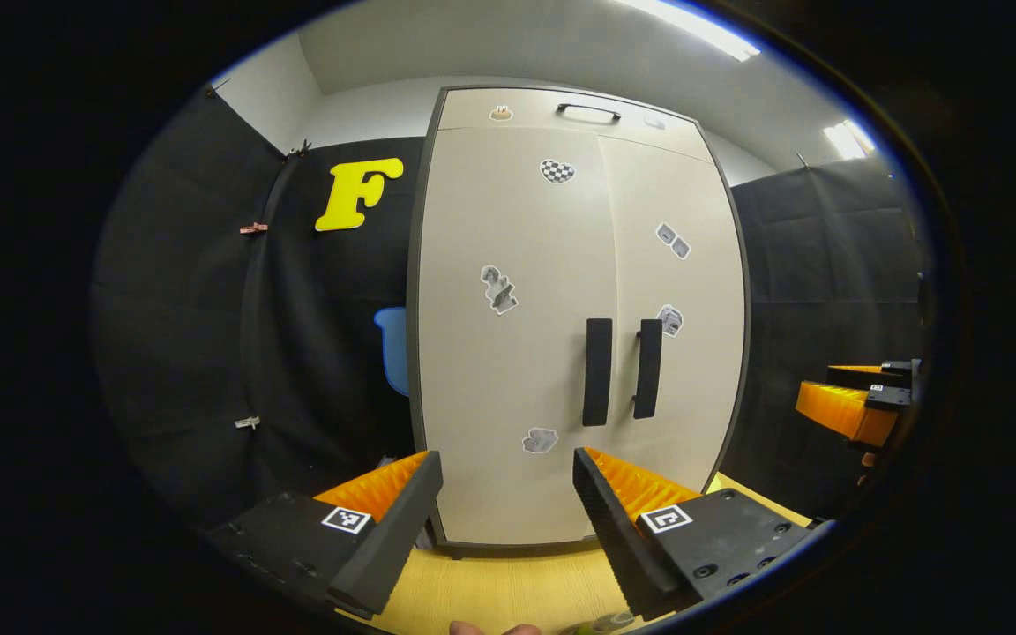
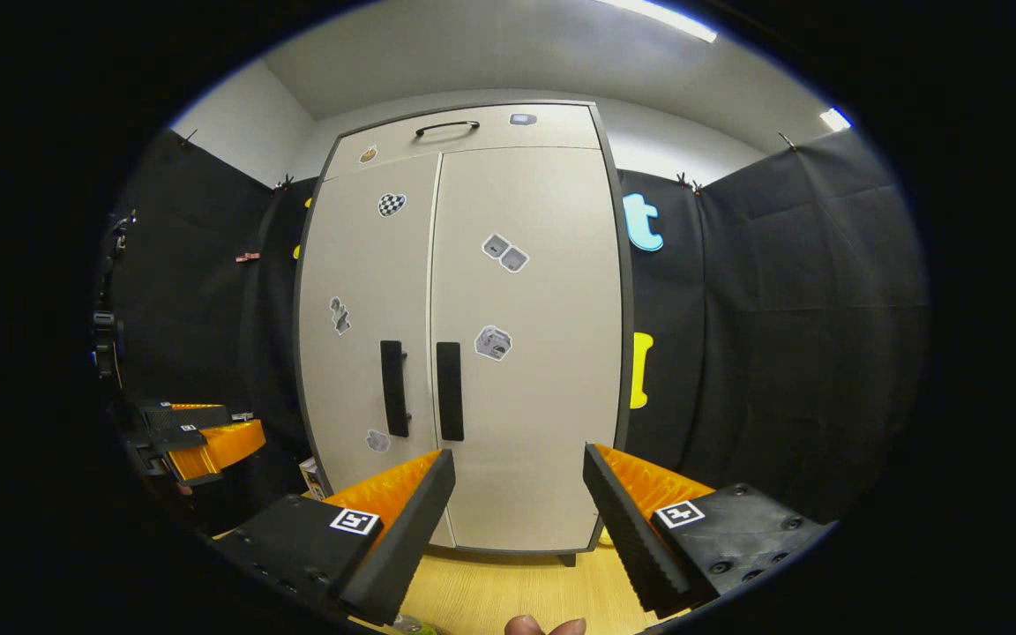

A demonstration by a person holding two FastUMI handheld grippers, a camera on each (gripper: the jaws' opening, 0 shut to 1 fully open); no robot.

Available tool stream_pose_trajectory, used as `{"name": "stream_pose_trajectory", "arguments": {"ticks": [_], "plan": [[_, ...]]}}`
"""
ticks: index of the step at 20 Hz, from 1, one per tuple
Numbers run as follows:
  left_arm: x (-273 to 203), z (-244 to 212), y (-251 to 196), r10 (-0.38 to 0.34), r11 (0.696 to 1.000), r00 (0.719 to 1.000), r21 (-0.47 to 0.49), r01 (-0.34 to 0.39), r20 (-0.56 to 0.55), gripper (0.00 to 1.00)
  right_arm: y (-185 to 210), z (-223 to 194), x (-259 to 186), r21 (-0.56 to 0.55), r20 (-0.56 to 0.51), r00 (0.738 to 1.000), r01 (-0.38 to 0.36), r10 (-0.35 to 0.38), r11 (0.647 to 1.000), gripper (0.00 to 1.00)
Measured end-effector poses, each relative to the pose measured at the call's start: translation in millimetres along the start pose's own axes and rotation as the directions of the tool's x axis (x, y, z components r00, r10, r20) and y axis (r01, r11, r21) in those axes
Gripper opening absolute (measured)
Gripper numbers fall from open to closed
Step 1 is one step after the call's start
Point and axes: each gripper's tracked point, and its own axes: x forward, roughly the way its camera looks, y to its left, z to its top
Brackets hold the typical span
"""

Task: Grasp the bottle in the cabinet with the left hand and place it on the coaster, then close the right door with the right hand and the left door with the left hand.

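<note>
- Standing on a wooden tabletop (image 1: 490,591): cabinet (image 1: 517,353), left door (image 1: 508,370) and right door (image 1: 684,353) both flush shut, black handles side by side at the seam.
- Left gripper (image 1: 508,503): fingers spread wide, nothing between them; cabinet front well ahead, apart from the tips.
- Right gripper (image 2: 517,503): fingers likewise spread wide and empty, facing the right door (image 2: 526,353).
- Bottle: a greenish sliver (image 1: 601,624) at the left gripper view's bottom edge, below the fingers; too little visible to confirm.
- Fingertips (image 2: 543,626) of a hand showed at the lower rim.
</note>
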Motion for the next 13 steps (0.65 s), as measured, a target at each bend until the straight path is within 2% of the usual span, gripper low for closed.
{"name": "stream_pose_trajectory", "arguments": {"ticks": [13], "plan": [[14, -3, 0, 0.018, 1.000, 1.000, 0.010, -0.019, 0.015, 0.95, -3, -10, 9, -0.002, -0.006, 1.000, -0.005, 0.005, 1.000, 0.97]]}}
